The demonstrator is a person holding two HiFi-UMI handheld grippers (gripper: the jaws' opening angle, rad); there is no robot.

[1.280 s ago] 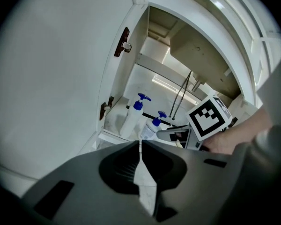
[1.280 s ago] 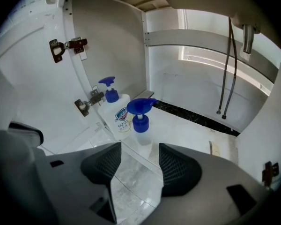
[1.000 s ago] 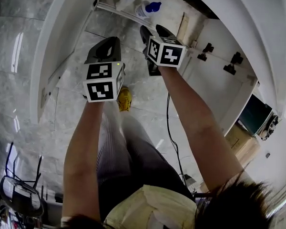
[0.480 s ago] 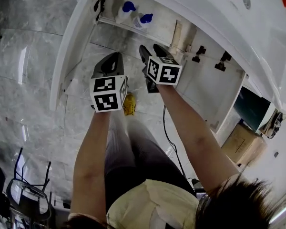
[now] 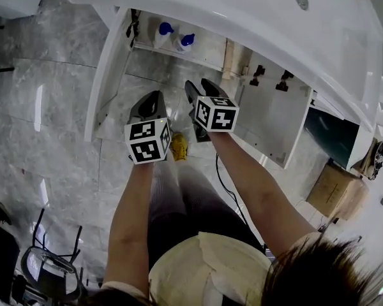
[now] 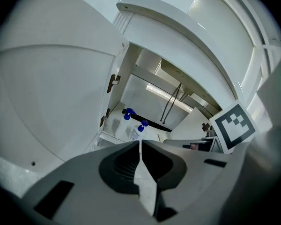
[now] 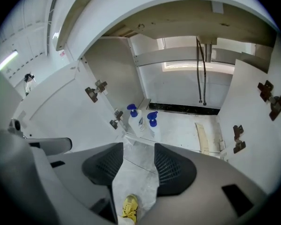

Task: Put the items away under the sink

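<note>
Two white bottles with blue pump caps point(image 5: 163, 34) point(image 5: 184, 41) stand side by side at the front left of the open cabinet under the sink point(image 5: 242, 11). They show in the left gripper view point(image 6: 127, 118) and in the right gripper view point(image 7: 135, 121) too. Both grippers hang in front of the cabinet, above the floor and well short of the bottles. My left gripper point(image 5: 155, 96) point(image 6: 140, 143) is shut, tips touching, with nothing in it. My right gripper point(image 5: 200, 83) point(image 7: 138, 149) is open and empty; its jaws have just been closing a little.
Both cabinet doors stand wide open, the left door point(image 5: 105, 75) and the right door point(image 5: 274, 120). A wooden strip point(image 5: 228, 56) lies in the cabinet and hoses point(image 7: 201, 69) hang at its back. My yellow shoe point(image 5: 178, 146) is on the marble floor. At the right sits a cardboard box point(image 5: 332, 193).
Both grippers have risen and drawn back from the cabinet, staying side by side. The head view now takes in the whole sink top. The bottles have not moved.
</note>
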